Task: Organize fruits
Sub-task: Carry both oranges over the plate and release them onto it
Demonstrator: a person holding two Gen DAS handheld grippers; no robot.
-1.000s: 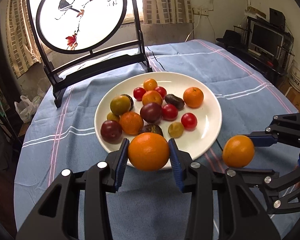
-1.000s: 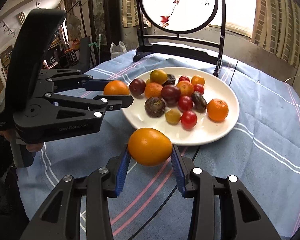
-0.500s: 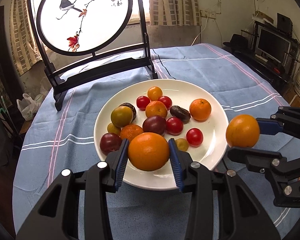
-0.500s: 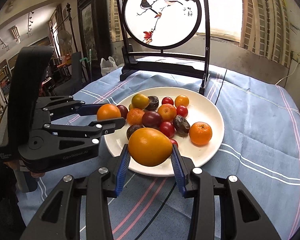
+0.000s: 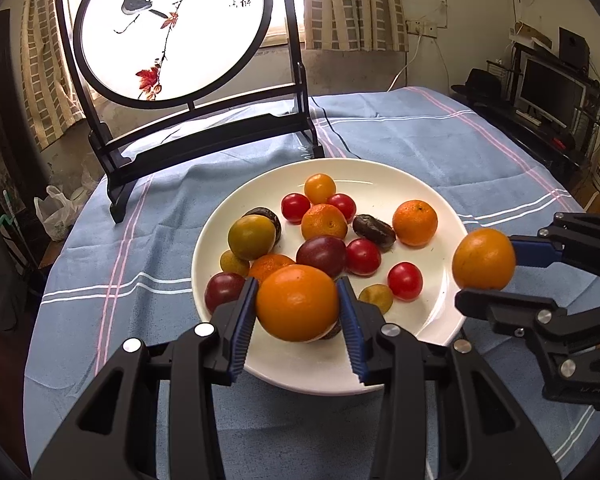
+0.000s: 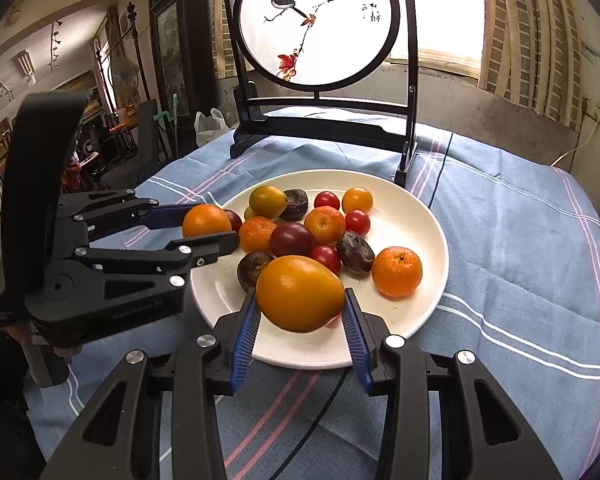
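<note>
A white plate (image 5: pixel 380 176) on the blue striped cloth holds several fruits: oranges, red tomatoes, dark plums, a greenish one. My left gripper (image 5: pixel 298 304) is shut on a round orange (image 5: pixel 296 300), held above the plate's near rim. To its right, the right gripper (image 5: pixel 486 276) is shut on another orange (image 5: pixel 483 258) over the plate's right edge. In the right wrist view that gripper (image 6: pixel 300 304) clamps its yellow-orange fruit (image 6: pixel 298 292) above the near rim, while the left gripper (image 6: pixel 208 230) holds its orange (image 6: pixel 205 220) at the plate's left side (image 6: pixel 432 240).
A black stand with a round painted bird screen (image 5: pixel 172 28) rises behind the plate. A dark cable (image 6: pixel 316 420) runs across the cloth under the plate. Furniture and a monitor (image 5: pixel 548 88) stand beyond the table's right edge; a white bag (image 5: pixel 56 212) lies off the left edge.
Both grippers have moved forward with their oranges, from short of the plate to over its near and side rims. Their grips stay the same.
</note>
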